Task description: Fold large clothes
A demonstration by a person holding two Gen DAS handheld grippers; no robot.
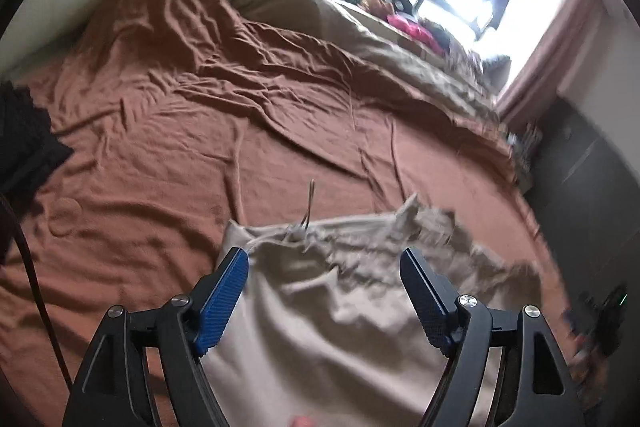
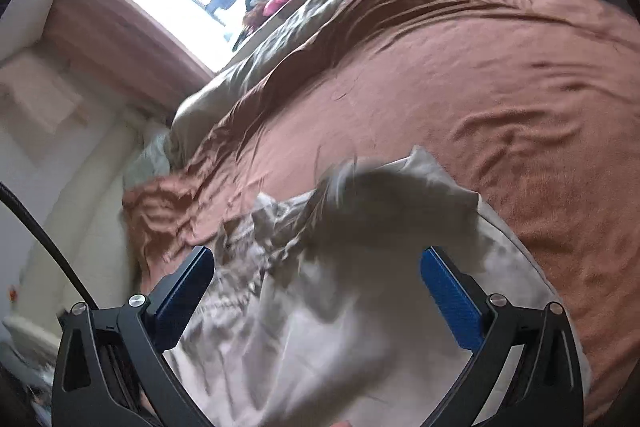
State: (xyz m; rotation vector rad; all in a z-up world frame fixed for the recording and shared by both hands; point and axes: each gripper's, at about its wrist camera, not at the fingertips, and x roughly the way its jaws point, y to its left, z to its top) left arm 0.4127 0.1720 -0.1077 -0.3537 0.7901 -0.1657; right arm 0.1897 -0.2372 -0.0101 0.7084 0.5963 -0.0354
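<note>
beige trousers [image 1: 320, 307] lie lengthwise, waistband away from both wide-open, empty hand-held grippers [image 1: 324, 255] [image 2: 316, 251].

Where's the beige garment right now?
The beige garment lies crumpled on the brown bedsheet, low centre in both wrist views, beneath both open grippers, held by neither.

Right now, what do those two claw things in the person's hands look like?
Both match: the left gripper and right gripper have black plastic frames with cut-out slots, silver round bolts, and two flat fingers faced with textured blue pads. A dark cable runs beside the right one.
</note>
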